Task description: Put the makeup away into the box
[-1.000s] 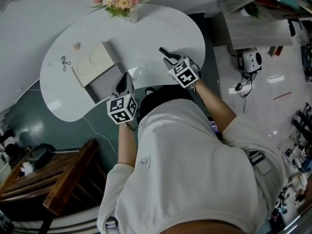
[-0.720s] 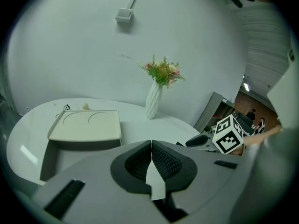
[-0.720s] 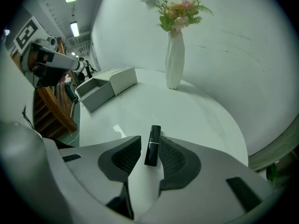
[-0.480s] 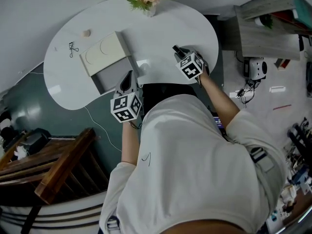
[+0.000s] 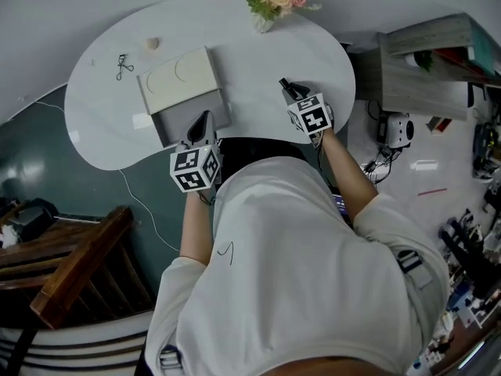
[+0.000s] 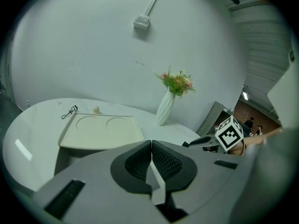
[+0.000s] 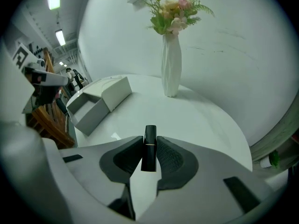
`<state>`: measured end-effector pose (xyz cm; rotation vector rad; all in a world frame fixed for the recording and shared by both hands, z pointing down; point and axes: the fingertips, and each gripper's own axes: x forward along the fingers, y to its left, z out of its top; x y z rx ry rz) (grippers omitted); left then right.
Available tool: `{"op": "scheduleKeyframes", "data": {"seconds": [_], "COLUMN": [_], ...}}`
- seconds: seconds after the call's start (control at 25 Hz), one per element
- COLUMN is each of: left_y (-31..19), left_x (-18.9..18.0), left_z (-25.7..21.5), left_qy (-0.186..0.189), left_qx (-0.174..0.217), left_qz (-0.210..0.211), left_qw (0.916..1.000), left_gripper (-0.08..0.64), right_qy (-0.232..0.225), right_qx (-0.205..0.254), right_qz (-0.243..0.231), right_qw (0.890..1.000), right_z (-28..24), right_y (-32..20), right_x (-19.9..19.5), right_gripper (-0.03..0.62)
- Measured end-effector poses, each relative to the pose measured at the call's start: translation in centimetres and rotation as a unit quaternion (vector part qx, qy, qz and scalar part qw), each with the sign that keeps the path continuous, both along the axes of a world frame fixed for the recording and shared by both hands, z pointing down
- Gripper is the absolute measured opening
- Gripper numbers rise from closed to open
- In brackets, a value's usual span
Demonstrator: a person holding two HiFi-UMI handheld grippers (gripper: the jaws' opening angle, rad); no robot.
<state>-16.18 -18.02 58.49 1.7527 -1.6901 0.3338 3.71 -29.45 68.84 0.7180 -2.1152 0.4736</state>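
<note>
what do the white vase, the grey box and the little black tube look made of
White fluted vase: probably matte ceramic; crisp ridges, no glare. Grey box with cream lid: likely rigid card; flat matte faces, sharp edges. Small black tube: seemingly smooth plastic, with a thin pale band; coated metal is possible.

Table bears the box near its front edge, lid directly behind it. Eyelash curler lies left of lid. Vase stands far right. Lipstick sits between right gripper's closing jaws.
</note>
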Motion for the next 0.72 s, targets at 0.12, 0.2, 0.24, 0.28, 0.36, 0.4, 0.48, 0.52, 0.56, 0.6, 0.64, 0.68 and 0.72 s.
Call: {"op": "scheduleKeyframes", "data": {"seconds": [0.12,0.2,0.24,0.28,0.36,0.4,0.48,0.52,0.56,0.6,0.64,0.68,0.72], "left_y": [0.3,0.5,0.6,0.7,1.1,1.3,2.0,2.3,2.6,3.0,3.3,3.7,4.2], "left_x": [-1.1,-1.8,-2.1,-2.5,-3.2,-3.7,-4.4,-4.8,-5.2,-5.5,-5.9,-6.3,-6.6], "left_z": [-0.5,-0.7,-0.8,-0.9,-1.0,-1.0,-1.0,-1.0,-1.1,-1.1,-1.0,-1.0,-1.0], "left_qy": [0.002,0.003,0.003,0.002,0.001,0.000,-0.001,-0.002,-0.002,-0.002,-0.002,-0.002,-0.002], "left_qx": [0.008,0.012,0.015,0.018,0.021,0.022,0.022,0.022,0.022,0.023,0.023,0.023,0.023], "left_qz": [-0.009,-0.016,-0.020,-0.025,-0.037,-0.044,-0.058,-0.065,-0.072,-0.080,-0.088,-0.096,-0.104], "left_qw": [0.9999,0.9998,0.9997,0.9995,0.9991,0.9988,0.9981,0.9977,0.9972,0.9966,0.9959,0.9951,0.9943], "left_gripper": [0.020,0.020,0.020,0.020,0.020,0.020,0.020,0.020,0.020,0.020,0.020,0.020,0.020], "right_qy": [-0.030,-0.044,-0.050,-0.055,-0.065,-0.070,-0.078,-0.081,-0.084,-0.088,-0.092,-0.097,-0.102], "right_qx": [-0.002,0.005,0.010,0.015,0.023,0.025,0.028,0.030,0.031,0.032,0.033,0.034,0.034], "right_qz": [-0.003,-0.015,-0.023,-0.031,-0.049,-0.057,-0.075,-0.084,-0.094,-0.104,-0.113,-0.123,-0.132], "right_qw": [1.000,0.999,0.998,0.998,0.996,0.996,0.994,0.993,0.992,0.990,0.989,0.987,0.985], "right_z": [-2.0,-3.2,-3.8,-4.3,-5.2,-5.6,-6.3,-6.6,-7.0,-7.3,-7.7,-8.0,-8.4], "right_y": [0.3,0.3,0.3,0.2,0.3,0.4,0.7,0.8,1.0,1.2,1.4,1.6,1.9], "right_x": [-2.2,-3.7,-4.5,-5.2,-6.8,-7.6,-9.0,-9.7,-10.4,-11.1,-11.8,-12.5,-13.3], "right_gripper": [0.087,0.087,0.087,0.087,0.087,0.087,0.087,0.087,0.087,0.087,0.087,0.087,0.087]}}
